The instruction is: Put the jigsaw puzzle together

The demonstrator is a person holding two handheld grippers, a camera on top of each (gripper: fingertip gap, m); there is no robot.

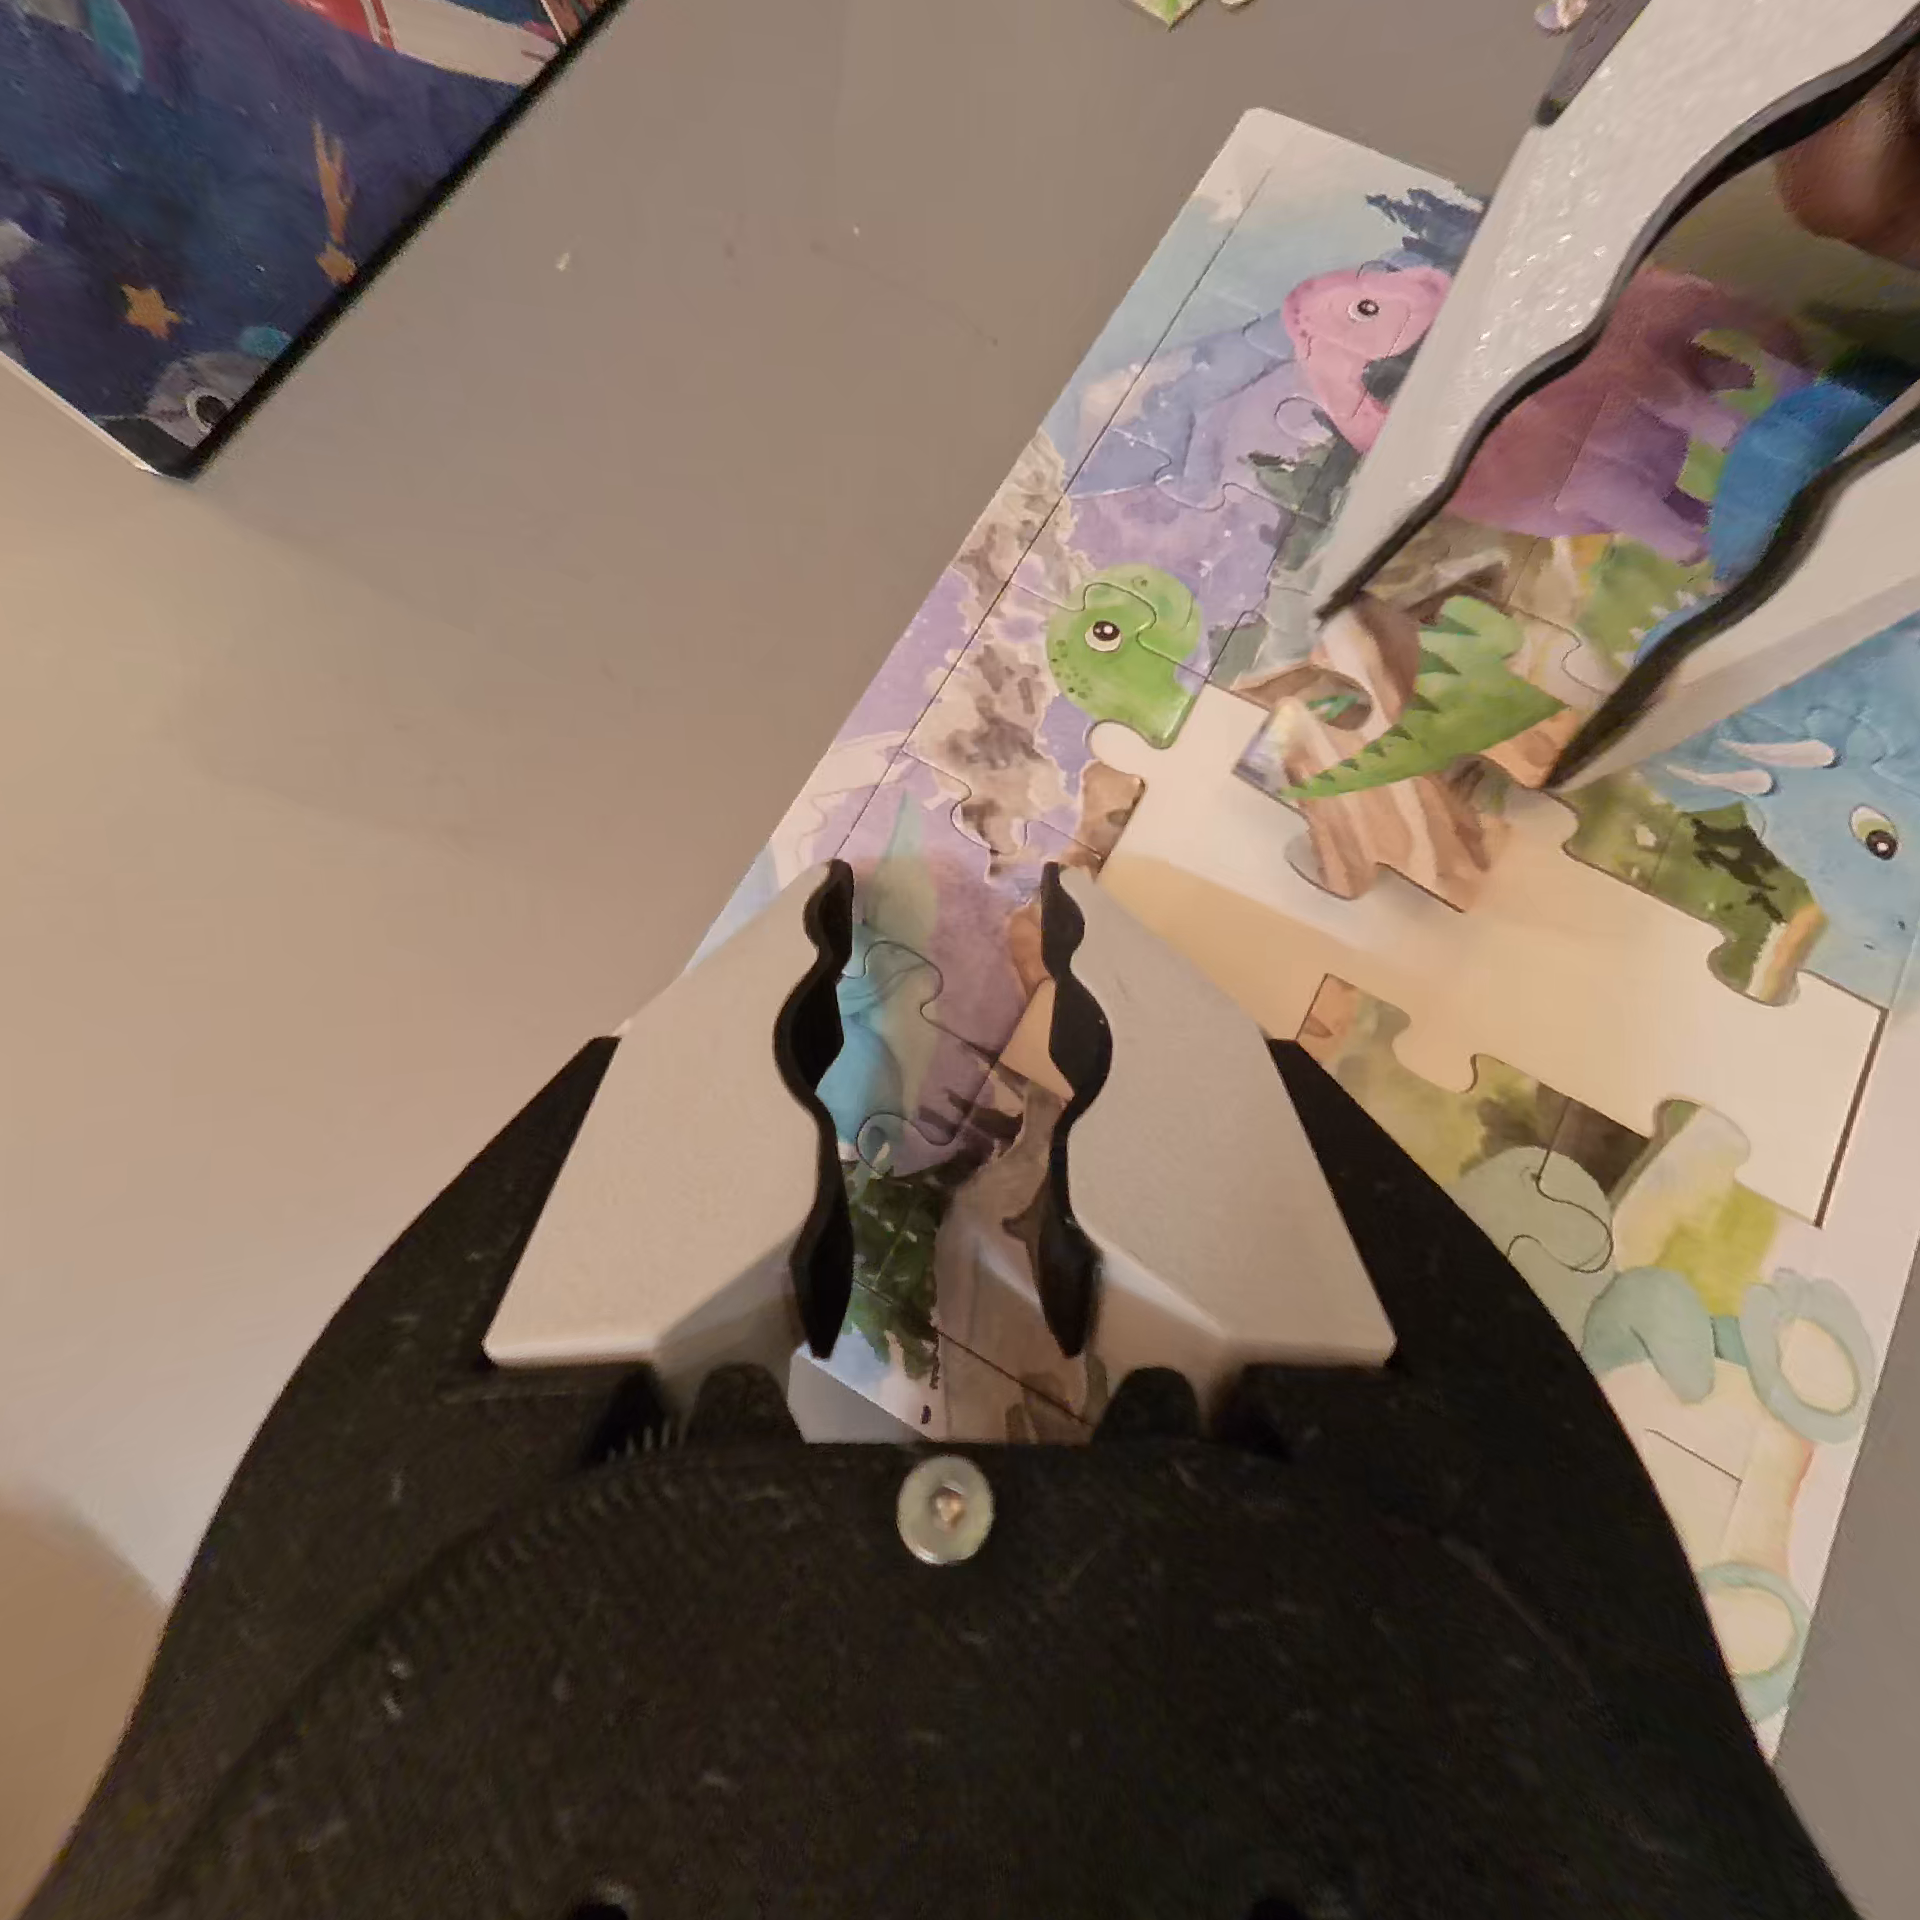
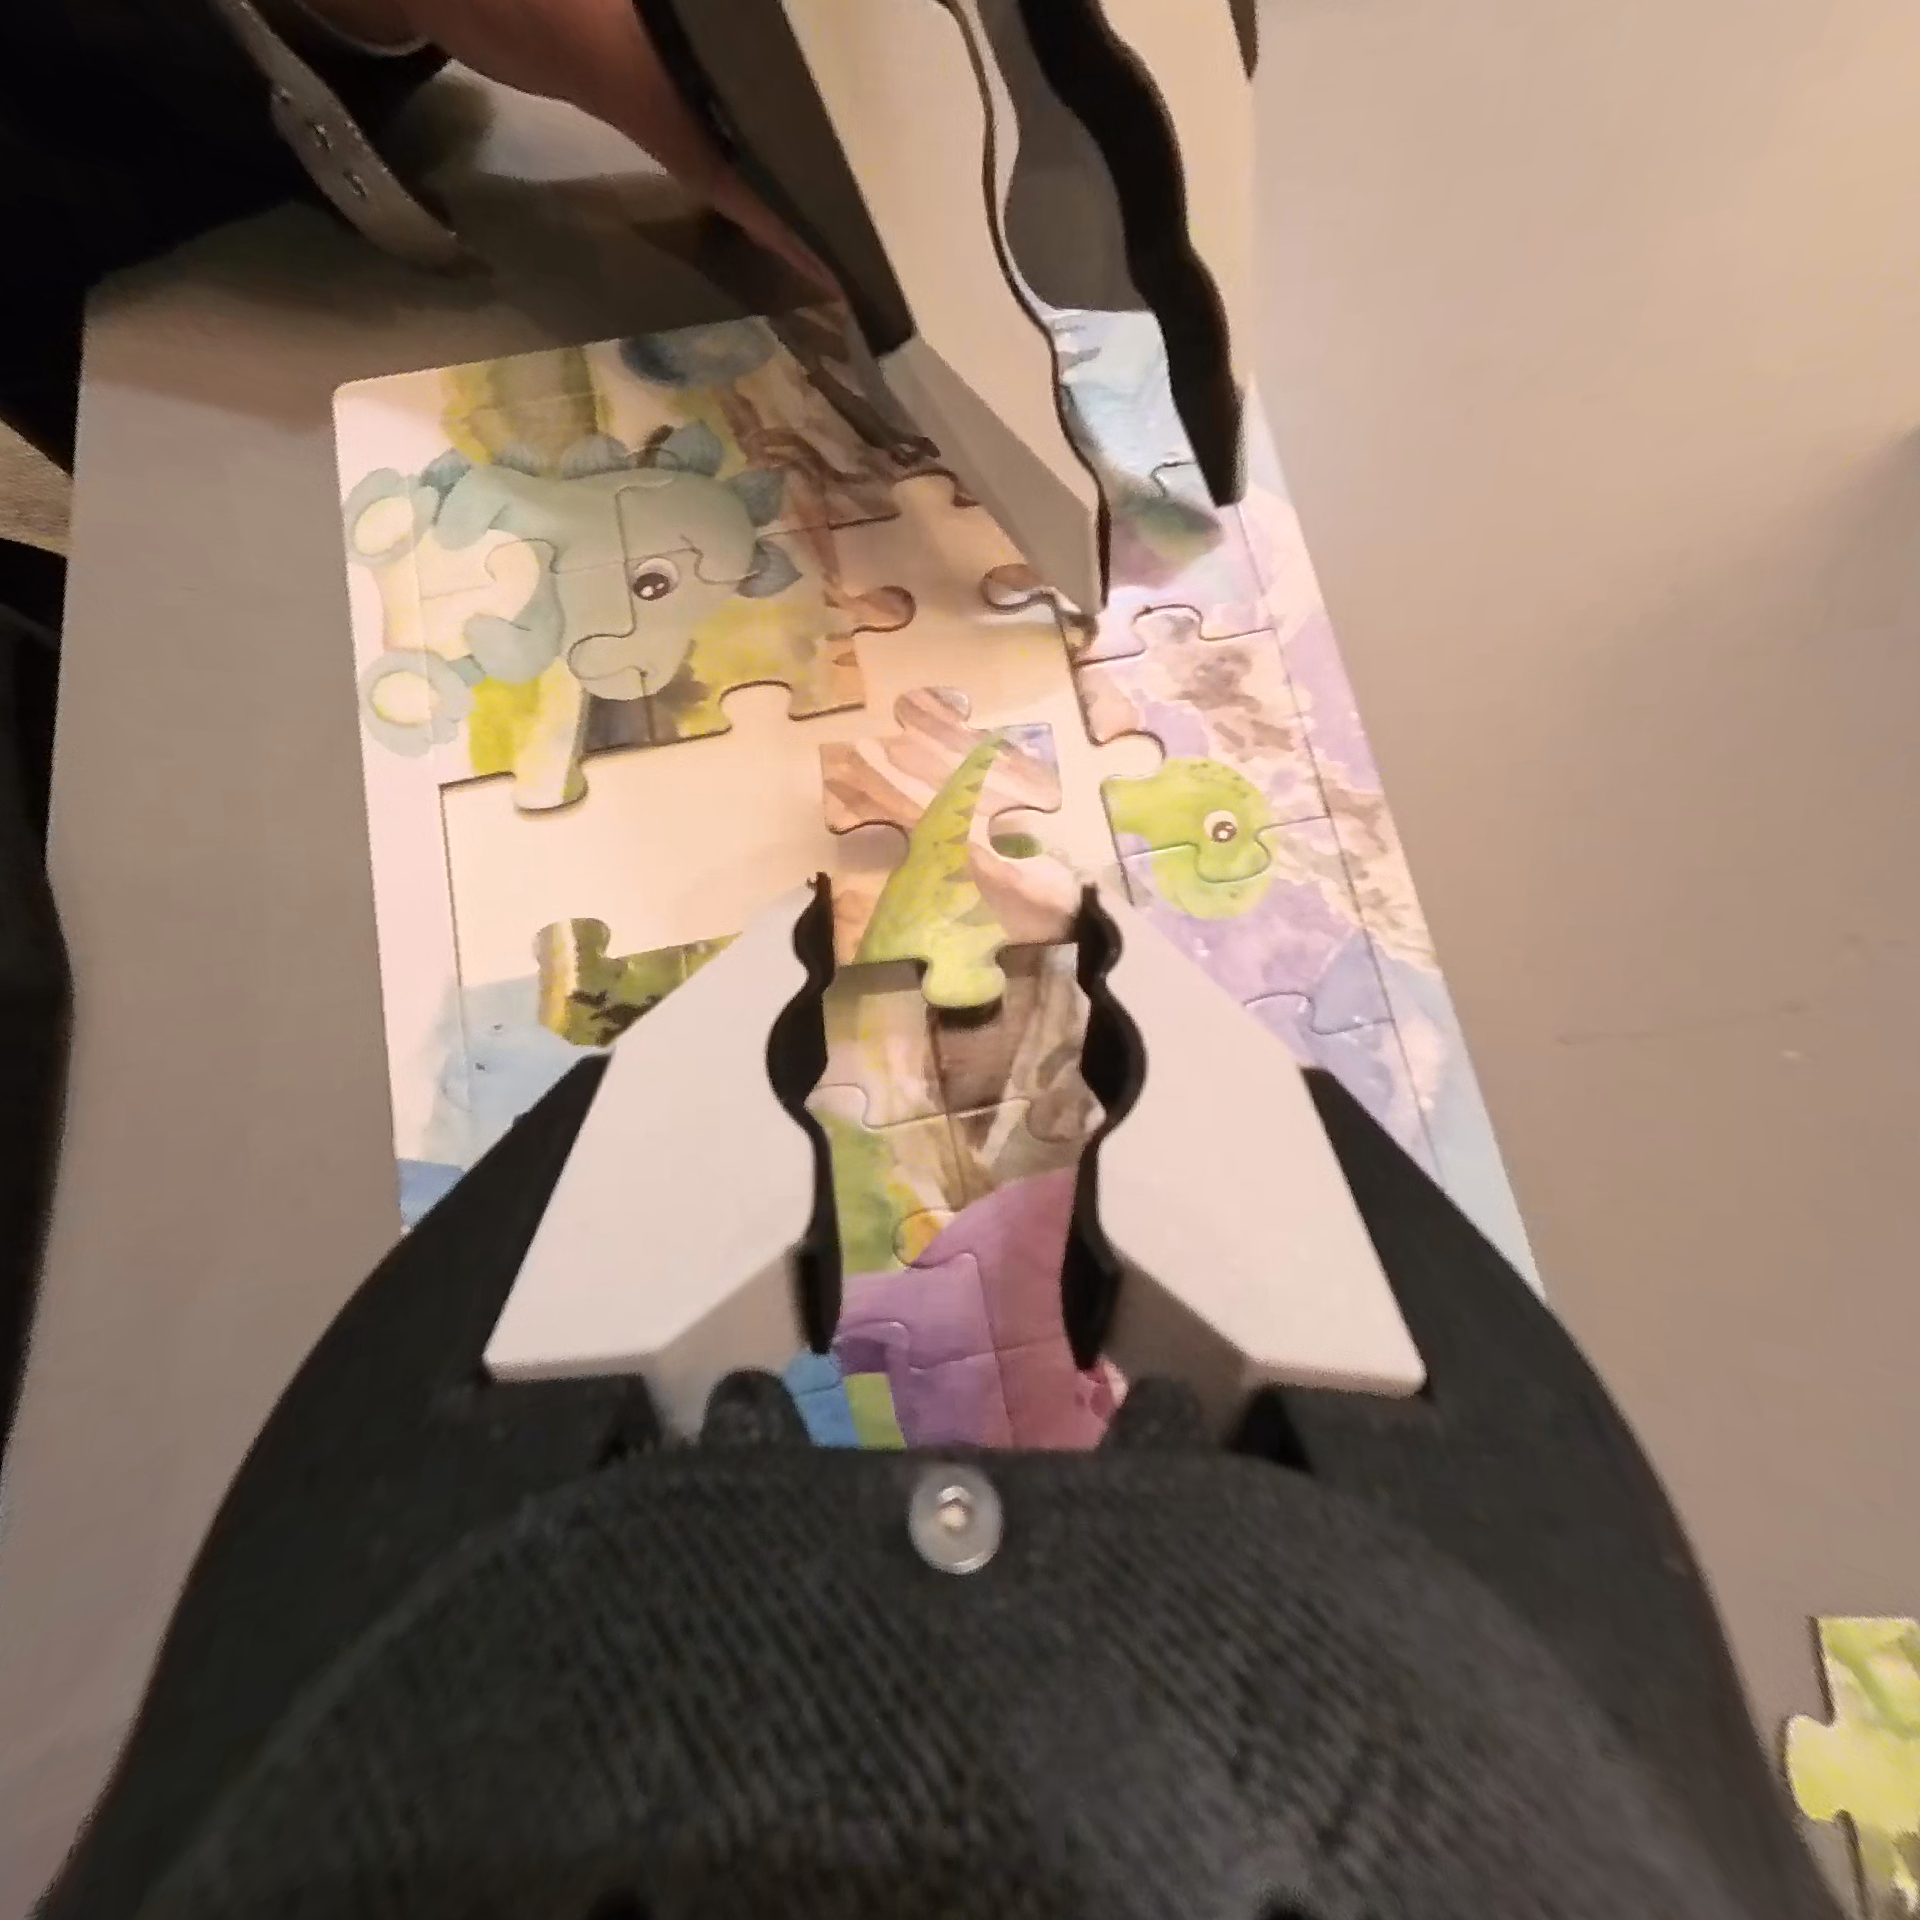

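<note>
A: We are hovering the right gripper [image 2: 951, 904] over the jigsaw puzzle [image 2: 1299, 831] on the grey desk [image 2: 1610, 520], with its fingers partly apart and nothing between them. The loose piece [image 2: 945, 821] with the green spiky tail is lying askew in the bare middle of the tray, just beyond the tips.

B: And we are keeping the left gripper [image 1: 945, 883] near the puzzle's edge (its fingers narrowly apart, also empty), so neither one is gripping anything.

A: What are we risking here?

B: We are judging that a push on the tilted piece could jam its tabs against the neighbours and lift the pieces already seated. The two grippers are also crowding the same gap, so a careless nudge could make them knock together.

A: Counting up: we are seeing two grippers, one puzzle tray, and one loose piece inside it.

B: We are also seeing one spare green piece [image 2: 1860, 1756] at the desk's corner in the right wrist view, and one dark blue starry board [image 1: 208, 208] well apart in the left wrist view. A few scraps [image 1: 1164, 10] at the far edge are too cropped to count.
</note>
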